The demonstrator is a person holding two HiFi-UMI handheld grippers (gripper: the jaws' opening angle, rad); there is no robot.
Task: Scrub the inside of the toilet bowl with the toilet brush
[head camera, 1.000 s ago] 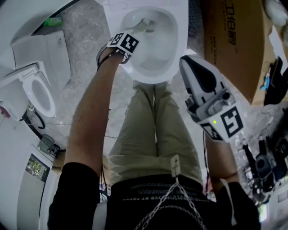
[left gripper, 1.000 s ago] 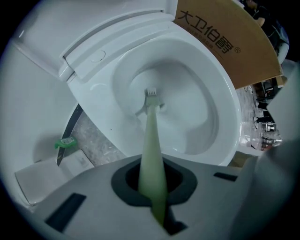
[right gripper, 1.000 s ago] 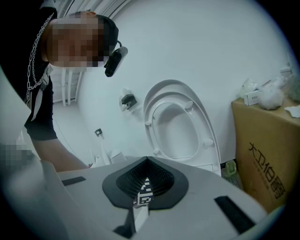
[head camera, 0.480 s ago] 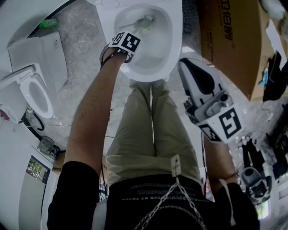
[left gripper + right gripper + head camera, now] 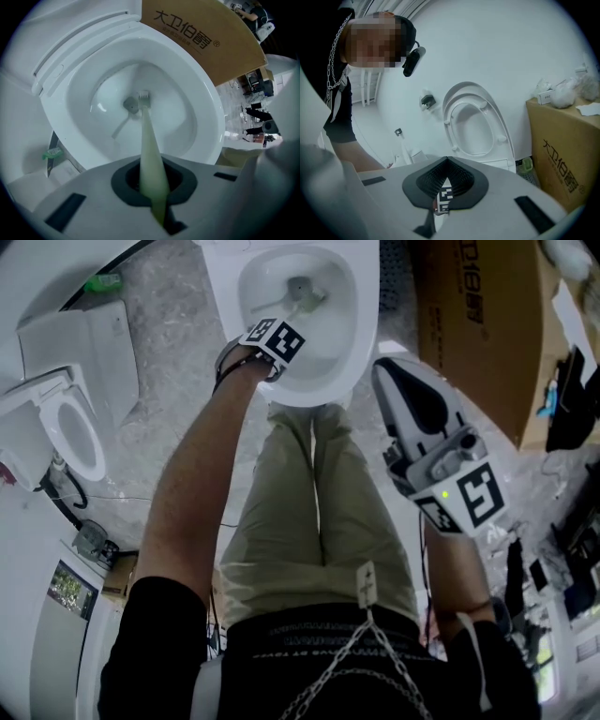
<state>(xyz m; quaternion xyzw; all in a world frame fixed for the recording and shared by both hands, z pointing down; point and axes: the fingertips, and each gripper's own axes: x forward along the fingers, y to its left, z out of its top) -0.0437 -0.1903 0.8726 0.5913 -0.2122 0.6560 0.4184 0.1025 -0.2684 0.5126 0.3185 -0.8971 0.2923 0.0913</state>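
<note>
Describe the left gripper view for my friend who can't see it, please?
The left claw is shut on a pale green toilet brush, and the brush's head reaches deep inside a white toilet bowl. A brown cardboard box stands beyond the toilet at the upper right.

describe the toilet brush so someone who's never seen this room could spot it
Find the open toilet bowl beside the cardboard box, top of the head view. Held in the shut jaws of the left gripper and reaching into it is the toilet brush: the only pale green tapering stick there, head low in the white basin.
</note>
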